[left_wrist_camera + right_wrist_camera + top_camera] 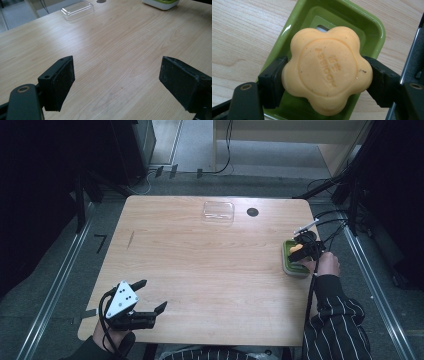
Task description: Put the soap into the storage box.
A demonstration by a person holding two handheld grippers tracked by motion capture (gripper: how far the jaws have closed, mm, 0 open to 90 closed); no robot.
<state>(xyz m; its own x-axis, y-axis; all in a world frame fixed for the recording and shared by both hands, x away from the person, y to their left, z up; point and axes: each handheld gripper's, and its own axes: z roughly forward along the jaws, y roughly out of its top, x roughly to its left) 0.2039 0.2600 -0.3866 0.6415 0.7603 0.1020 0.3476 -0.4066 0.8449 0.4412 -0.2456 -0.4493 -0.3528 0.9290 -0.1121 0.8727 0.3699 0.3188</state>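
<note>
So the right gripper (pixel 324 75) has its two black jaws clamped on either side of an orange flower-shaped soap bar (pixel 326 68), one jaw pressing each flank, and the soap sits just over the green soap dish (pixel 364 25); can't tell from the right gripper view whether the bar's underside is touching the dish or hanging a bit above it. There's lettering stamped into the round face of the soap but it's upside down and I can't read it with any confidence. In the high view the dish (pixel 288 265) is at the right edge of the wooden table (pixel 210 270), with the soap (pixel 296 249) and the right gripper (pixel 306 246) on top of it and the person's right hand (pixel 327 264) in a striped sleeve right behind. The left gripper (pixel 150 297) is way over at the near left corner of the table, well apart from all that, jaws spread wide with nothing between them, only bare wood showing in the gap in the left gripper view (pixel 117 82). A clear plastic lid (pixel 218 212) lies near the far edge of the table, close to a small dark round hole (pixel 252 212) in the tabletop. From the left gripper view the lid (pixel 77 9) shows up far off, and a corner of the dish (pixel 161 3) too.
</note>
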